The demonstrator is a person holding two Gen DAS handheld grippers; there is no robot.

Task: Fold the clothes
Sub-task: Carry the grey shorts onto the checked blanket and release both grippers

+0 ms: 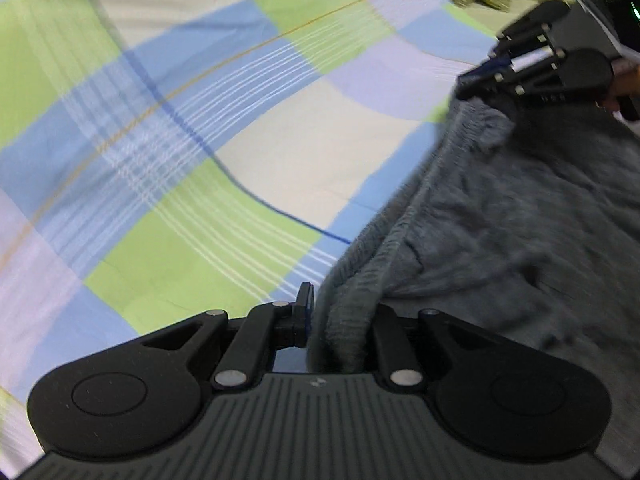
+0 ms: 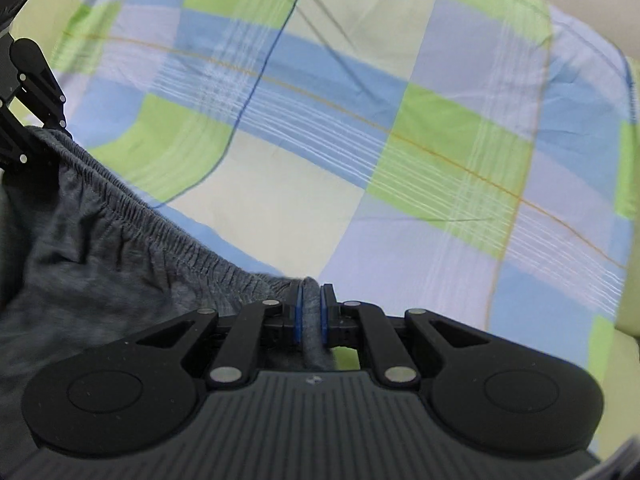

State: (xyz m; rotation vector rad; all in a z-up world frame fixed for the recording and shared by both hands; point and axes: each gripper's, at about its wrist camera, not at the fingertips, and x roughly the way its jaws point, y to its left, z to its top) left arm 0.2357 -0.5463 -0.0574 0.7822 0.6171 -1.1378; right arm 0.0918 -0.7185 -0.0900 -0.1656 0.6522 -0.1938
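The gray shorts [image 2: 100, 248] hang over the checked bed sheet [image 2: 360, 120]. Their stretchy waistband runs straight between the two grippers. The left gripper [image 1: 340, 320] and right gripper [image 2: 311, 312] each pinch one end, jaws closed tight on it.

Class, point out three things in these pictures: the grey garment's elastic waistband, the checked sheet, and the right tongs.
grey garment [image 2: 160, 224]: right wrist view, on its gathered elastic waistband.
checked sheet [image 2: 280, 204]: right wrist view, on a pale cream square.
right tongs [image 2: 311, 312]: right wrist view, midway between the blue pads, which pinch grey fabric.
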